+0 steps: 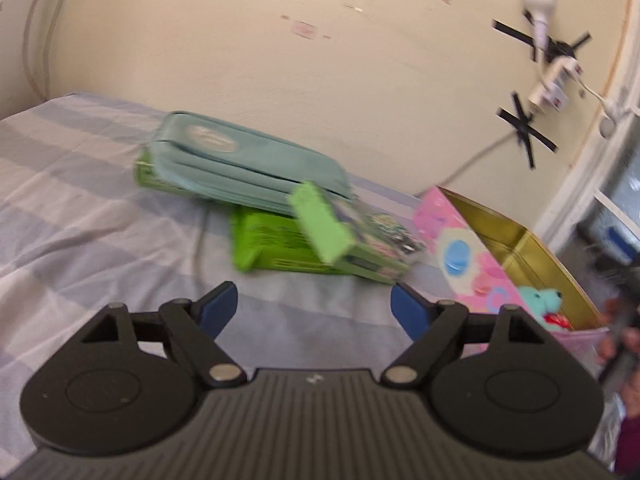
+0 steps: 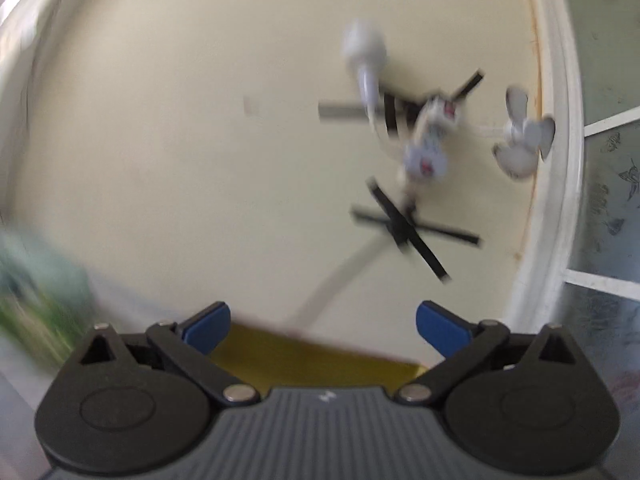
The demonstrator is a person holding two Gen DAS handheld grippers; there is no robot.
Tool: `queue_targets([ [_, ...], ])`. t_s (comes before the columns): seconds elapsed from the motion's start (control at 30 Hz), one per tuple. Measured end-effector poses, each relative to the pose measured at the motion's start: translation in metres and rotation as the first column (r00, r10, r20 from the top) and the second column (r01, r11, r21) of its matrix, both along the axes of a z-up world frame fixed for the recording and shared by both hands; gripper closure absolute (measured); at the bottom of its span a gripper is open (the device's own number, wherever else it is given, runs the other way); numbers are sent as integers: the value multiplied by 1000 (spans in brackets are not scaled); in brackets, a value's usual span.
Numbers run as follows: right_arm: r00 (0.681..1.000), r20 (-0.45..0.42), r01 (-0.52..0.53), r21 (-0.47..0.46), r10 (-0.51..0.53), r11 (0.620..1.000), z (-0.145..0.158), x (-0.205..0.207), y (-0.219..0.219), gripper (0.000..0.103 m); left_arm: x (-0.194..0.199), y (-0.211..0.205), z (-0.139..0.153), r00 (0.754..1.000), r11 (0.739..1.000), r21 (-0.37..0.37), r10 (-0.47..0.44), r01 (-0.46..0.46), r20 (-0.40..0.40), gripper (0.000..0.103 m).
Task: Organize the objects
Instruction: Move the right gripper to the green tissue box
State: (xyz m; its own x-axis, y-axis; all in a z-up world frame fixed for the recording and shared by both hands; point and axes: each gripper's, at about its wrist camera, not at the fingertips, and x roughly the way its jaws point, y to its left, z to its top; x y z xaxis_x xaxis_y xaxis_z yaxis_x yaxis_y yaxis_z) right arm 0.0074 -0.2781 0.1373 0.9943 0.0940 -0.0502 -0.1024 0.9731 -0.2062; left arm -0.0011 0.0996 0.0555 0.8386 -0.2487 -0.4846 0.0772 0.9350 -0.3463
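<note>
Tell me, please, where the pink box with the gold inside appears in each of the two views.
Left wrist view: the pink box stands at right of centre on the bed, open, gold interior showing.
Right wrist view: only a blurred gold strip low between the tool fingers, probably its inside.
Shared landmark: the black tape cross on the wall.

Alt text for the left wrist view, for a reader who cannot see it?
The open, empty left gripper faces a teal pouch lying on green boxes on a striped bedsheet. At right, a pink tin holds a teal plush toy.
</note>
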Motion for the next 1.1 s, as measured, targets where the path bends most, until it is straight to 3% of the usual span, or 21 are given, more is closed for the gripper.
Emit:
queue_targets([
  [0.1, 980, -26, -197, 77, 199, 977, 19, -15, 48, 0, 0, 15, -4, 998, 998, 31, 57, -57, 2, 18],
  [0.17, 940, -103, -312, 130, 326, 941, 15, -13, 86, 0, -1, 24, -6, 996, 993, 78, 93, -94, 15, 18],
  [0.27, 889, -194, -377, 199, 414, 904, -6, -3, 138, 0, -3, 37, -11, 990, 971, 191, 138, -143, 37, 18],
  [0.4, 869, -272, -331, 303, 414, 894, -30, 18, 170, 1, 0, 61, -23, 988, 957, 243, 151, -156, 39, 18],
  [0.6, 901, -274, -215, 387, 335, 897, -56, 38, 165, 1, 31, 59, -38, 996, 962, 265, 85, -72, -35, 18],
  [0.73, 921, -282, -139, 411, 270, 901, -67, 38, 157, 1, 28, 57, -40, 1000, 966, 259, 13, -6, -27, 17],
  [0.83, 916, -321, -90, 420, 241, 903, -72, 42, 156, 1, 30, 58, -40, 999, 972, 233, -23, 30, -33, 9],
  [1.1, 923, -300, -97, 430, 243, 897, -73, 37, 155, 1, 32, 55, -41, 997, 976, 207, -68, 71, -20, 9],
])
